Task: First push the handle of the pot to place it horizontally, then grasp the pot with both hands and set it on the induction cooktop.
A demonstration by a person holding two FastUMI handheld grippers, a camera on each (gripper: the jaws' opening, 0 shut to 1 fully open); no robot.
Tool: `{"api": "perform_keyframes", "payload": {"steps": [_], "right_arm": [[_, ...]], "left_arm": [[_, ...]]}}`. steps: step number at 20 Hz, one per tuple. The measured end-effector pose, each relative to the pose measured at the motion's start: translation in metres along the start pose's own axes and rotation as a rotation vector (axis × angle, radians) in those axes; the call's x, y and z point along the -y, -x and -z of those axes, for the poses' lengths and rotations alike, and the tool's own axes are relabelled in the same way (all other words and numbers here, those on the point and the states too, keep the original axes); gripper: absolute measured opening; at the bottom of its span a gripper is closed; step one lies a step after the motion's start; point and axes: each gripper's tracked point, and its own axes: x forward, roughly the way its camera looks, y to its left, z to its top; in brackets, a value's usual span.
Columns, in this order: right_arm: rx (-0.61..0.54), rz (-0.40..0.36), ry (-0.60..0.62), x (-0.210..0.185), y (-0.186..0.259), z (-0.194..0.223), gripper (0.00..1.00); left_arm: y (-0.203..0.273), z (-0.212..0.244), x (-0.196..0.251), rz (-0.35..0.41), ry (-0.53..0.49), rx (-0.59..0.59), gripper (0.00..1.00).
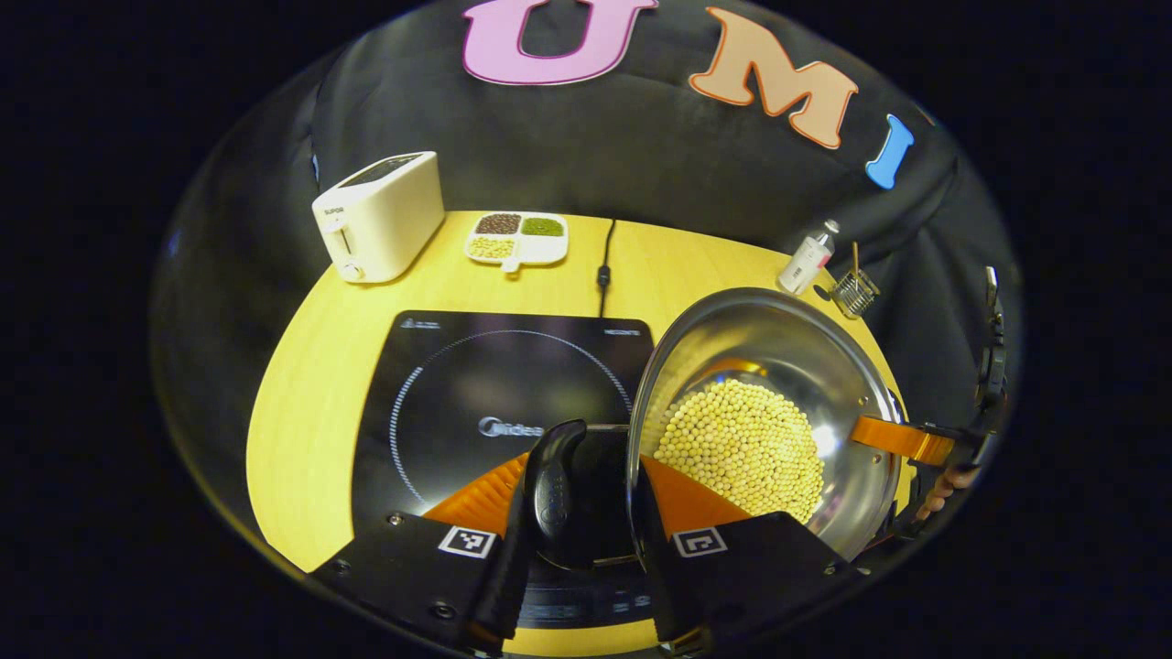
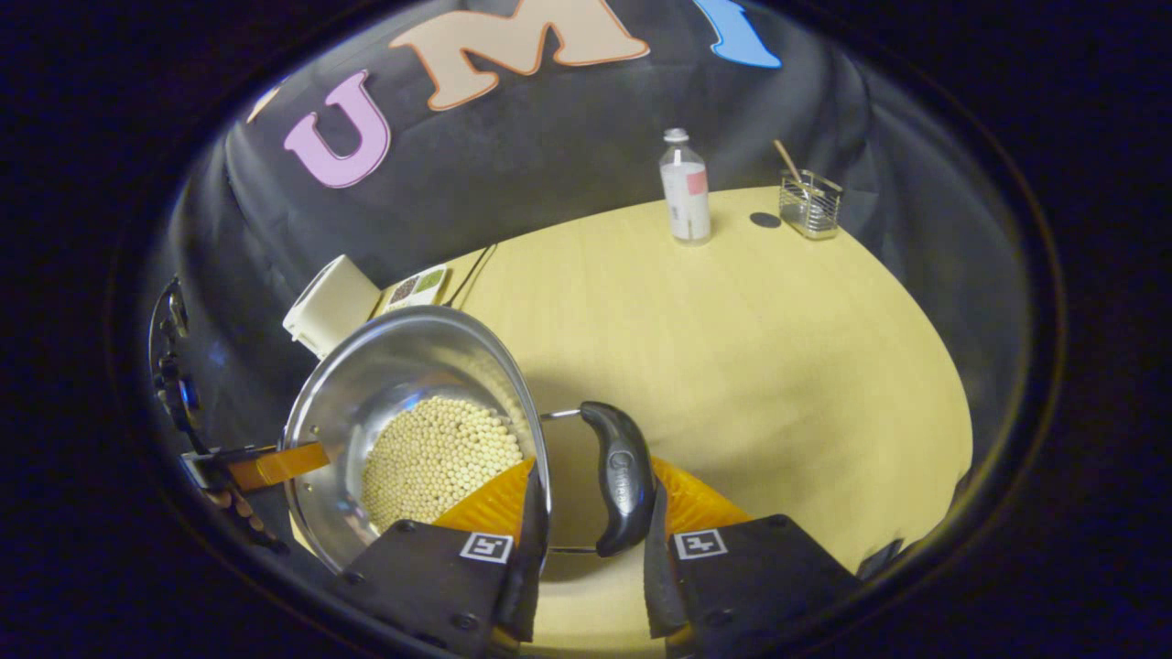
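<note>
- The round yellow worktop (image 2: 751, 348) has a wide bare stretch on the right-hand side in the right gripper view, running out to its curved edge; a bottle (image 2: 685, 188) and a wire holder (image 2: 810, 203) stand near the far rim, well apart from the pot.
- In the left gripper view the black induction cooktop (image 1: 476, 394) takes up the middle of the worktop, with a white toaster (image 1: 377, 217) and a divided dish of beans (image 1: 517, 238) near the far edge and a power cord (image 1: 604, 261) running back from the cooktop.
- The steel pot (image 1: 778, 366), its bottom covered with pale soybeans (image 1: 742, 448), sits just right of the cooktop ring; its left rim overlaps the cooktop's right edge in this view, and whether it rests on the surface or is lifted cannot be told.
- The left claw (image 1: 586, 513) straddles the pot's left side handle (image 1: 554, 476), one finger outside the handle and one over the pot rim; the fingers look clenched about handle and rim.
- The right claw (image 2: 591, 531) likewise brackets the opposite black handle (image 2: 621, 476), fingers close on either side, seemingly grasping it.
- In each view the other claw shows at the far rim of the pot.
</note>
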Motion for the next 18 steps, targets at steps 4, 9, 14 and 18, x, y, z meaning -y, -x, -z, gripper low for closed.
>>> {"api": "perform_keyframes", "payload": {"steps": [4, 9, 14, 18], "right_arm": [[0.011, 0.037, -0.007, -0.055, -0.010, 0.011, 0.43], [0.001, 0.071, -0.027, -0.103, -0.023, 0.022, 0.43], [-0.016, 0.094, -0.004, -0.133, -0.034, 0.027, 0.43], [-0.030, 0.090, -0.014, -0.153, -0.045, 0.027, 0.49]], "left_arm": [[-0.005, -0.010, -0.051, 0.028, -0.016, -0.008, 0.56], [-0.012, -0.021, -0.101, 0.044, -0.043, -0.008, 0.57], [-0.014, -0.022, -0.126, 0.047, -0.009, -0.008, 0.55], [-0.021, -0.029, -0.144, 0.029, -0.036, 0.016, 0.55]]}}
